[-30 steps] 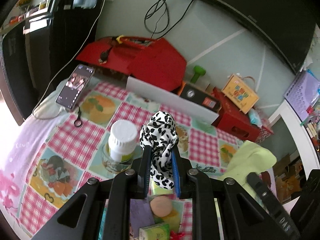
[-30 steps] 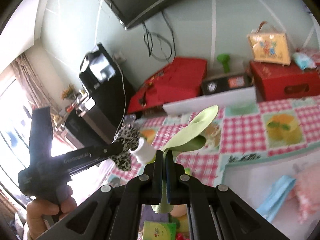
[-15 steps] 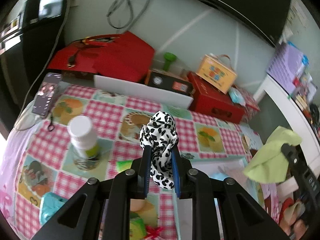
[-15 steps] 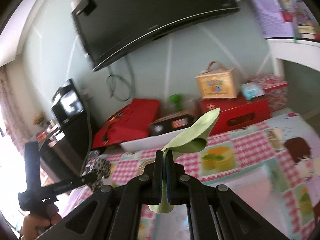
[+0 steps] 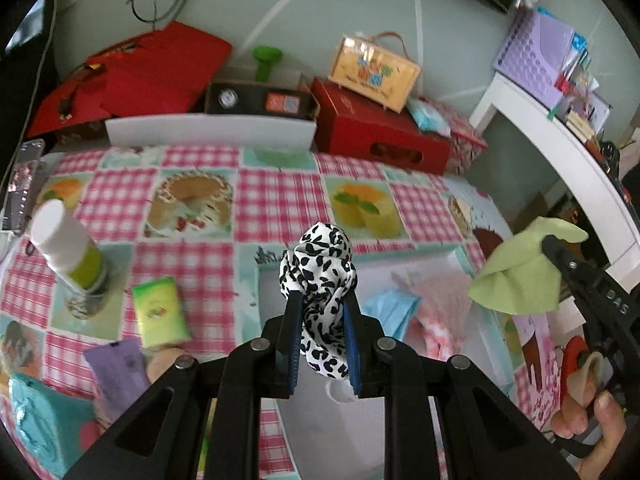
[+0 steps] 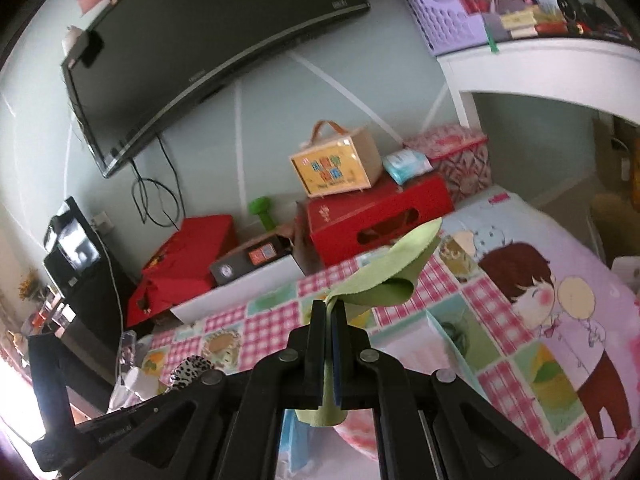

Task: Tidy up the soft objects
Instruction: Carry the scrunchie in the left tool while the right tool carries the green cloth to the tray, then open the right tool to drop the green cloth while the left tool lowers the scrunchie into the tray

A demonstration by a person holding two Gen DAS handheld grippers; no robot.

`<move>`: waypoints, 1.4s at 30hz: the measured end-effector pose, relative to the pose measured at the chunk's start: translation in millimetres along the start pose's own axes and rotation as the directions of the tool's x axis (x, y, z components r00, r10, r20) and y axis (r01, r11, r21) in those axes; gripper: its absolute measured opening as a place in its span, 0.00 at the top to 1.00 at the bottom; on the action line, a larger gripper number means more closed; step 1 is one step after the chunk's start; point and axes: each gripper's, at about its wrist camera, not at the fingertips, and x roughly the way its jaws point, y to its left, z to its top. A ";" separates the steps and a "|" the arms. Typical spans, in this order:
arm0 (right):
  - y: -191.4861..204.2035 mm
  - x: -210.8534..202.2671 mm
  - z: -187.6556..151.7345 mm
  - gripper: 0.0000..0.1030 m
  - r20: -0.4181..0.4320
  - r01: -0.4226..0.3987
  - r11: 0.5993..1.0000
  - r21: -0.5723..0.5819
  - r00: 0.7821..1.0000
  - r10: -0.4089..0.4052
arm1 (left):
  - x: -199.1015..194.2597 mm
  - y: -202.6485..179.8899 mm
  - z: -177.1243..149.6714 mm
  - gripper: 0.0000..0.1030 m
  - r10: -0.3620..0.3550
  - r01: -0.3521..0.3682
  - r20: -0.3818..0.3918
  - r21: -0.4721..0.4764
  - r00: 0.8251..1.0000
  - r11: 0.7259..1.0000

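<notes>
My left gripper (image 5: 322, 300) is shut on a black-and-white spotted scrunchie (image 5: 320, 264) and holds it in the air above a white tray (image 5: 360, 432). The tray holds a light blue cloth (image 5: 390, 308) and a pink fluffy cloth (image 5: 440, 304). My right gripper (image 6: 329, 310) is shut on a light green cloth (image 6: 394, 276), held in the air. In the left wrist view the green cloth (image 5: 520, 276) hangs at the tray's right side. The scrunchie also shows in the right wrist view (image 6: 188, 370).
On the checked tablecloth (image 5: 276, 200) left of the tray stand a white-capped bottle (image 5: 66, 246), a green packet (image 5: 160, 312), a purple packet (image 5: 118, 376) and a teal item (image 5: 44, 424). Red boxes (image 5: 380, 128) and a white board (image 5: 208, 130) line the far edge.
Both grippers have swung to the right with their cloths still held. The left gripper now sits over the white tray; the bottle has slid to the left of its view.
</notes>
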 end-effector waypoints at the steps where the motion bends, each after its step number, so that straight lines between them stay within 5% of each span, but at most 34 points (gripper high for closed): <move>1: -2.3 6.9 -3.6 0.97 -0.023 0.015 1.000 0.001 1.000 -0.015 | 5.3 -1.5 -1.8 0.81 -0.001 0.001 -0.012 0.004 1.000 1.000; 9: -13.5 47.3 -24.4 0.97 -0.159 0.039 0.999 0.017 0.987 -0.036 | 36.9 -10.1 -11.0 0.81 0.018 -0.015 -0.086 0.037 0.996 0.999; 20: -14.5 67.1 -51.3 0.97 -0.343 0.141 0.990 -0.013 0.929 -0.137 | 65.9 -14.5 -22.2 0.81 0.035 -0.027 -0.201 0.040 0.979 0.999; 34: -9.2 62.8 -67.6 0.93 -0.406 0.235 0.965 -0.113 0.876 -0.261 | 69.4 -14.3 -23.2 0.74 0.045 -0.037 -0.233 0.038 0.971 0.999; 38: -7.5 59.3 -64.5 0.76 -0.395 0.246 0.961 -0.130 0.876 -0.278 | 62.8 -11.2 -20.7 0.68 0.049 -0.044 -0.225 0.030 0.973 0.999; 42: -5.5 54.7 -60.5 0.70 -0.376 0.257 0.956 -0.145 0.879 -0.293 | 53.8 -8.6 -17.6 0.59 0.045 -0.040 -0.207 0.025 0.977 0.999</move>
